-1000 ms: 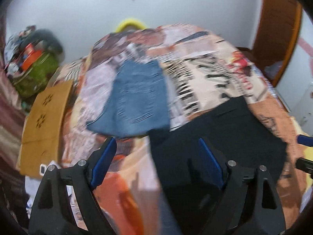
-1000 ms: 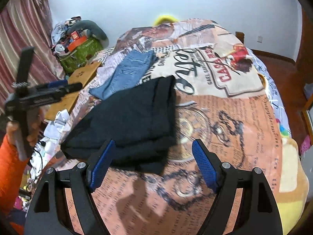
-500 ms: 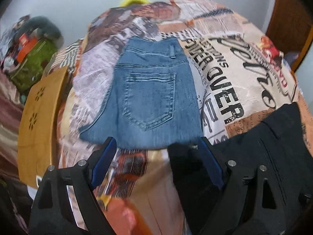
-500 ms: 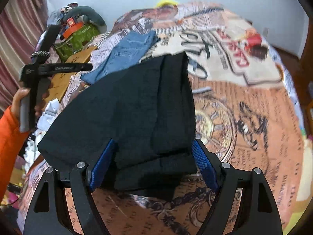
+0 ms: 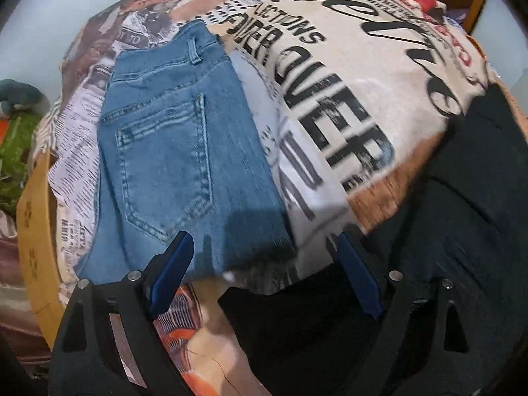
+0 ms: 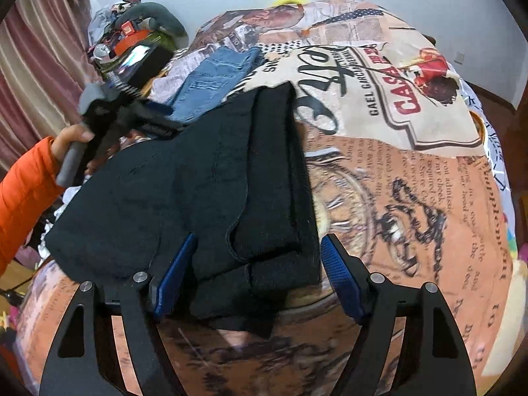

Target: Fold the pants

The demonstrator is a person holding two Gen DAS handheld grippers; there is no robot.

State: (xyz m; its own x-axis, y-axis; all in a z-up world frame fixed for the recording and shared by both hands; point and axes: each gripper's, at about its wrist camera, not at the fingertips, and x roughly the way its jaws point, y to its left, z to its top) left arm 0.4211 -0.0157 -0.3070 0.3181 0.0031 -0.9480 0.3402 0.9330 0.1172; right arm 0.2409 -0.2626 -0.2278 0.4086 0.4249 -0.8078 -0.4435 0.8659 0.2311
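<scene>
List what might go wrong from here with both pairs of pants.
1. The right tongs straddle several loose layers of the black pants; closing may catch only some and undo the fold.
2. The left tongs sit at the hem of the folded jeans; a nudge may rumple them.

Both claws (image 5: 264, 274) (image 6: 254, 274) wide apart.

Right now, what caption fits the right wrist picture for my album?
The open right gripper reaches over folded black pants on a newspaper-print bedspread, blue jeans lying beyond.
</scene>
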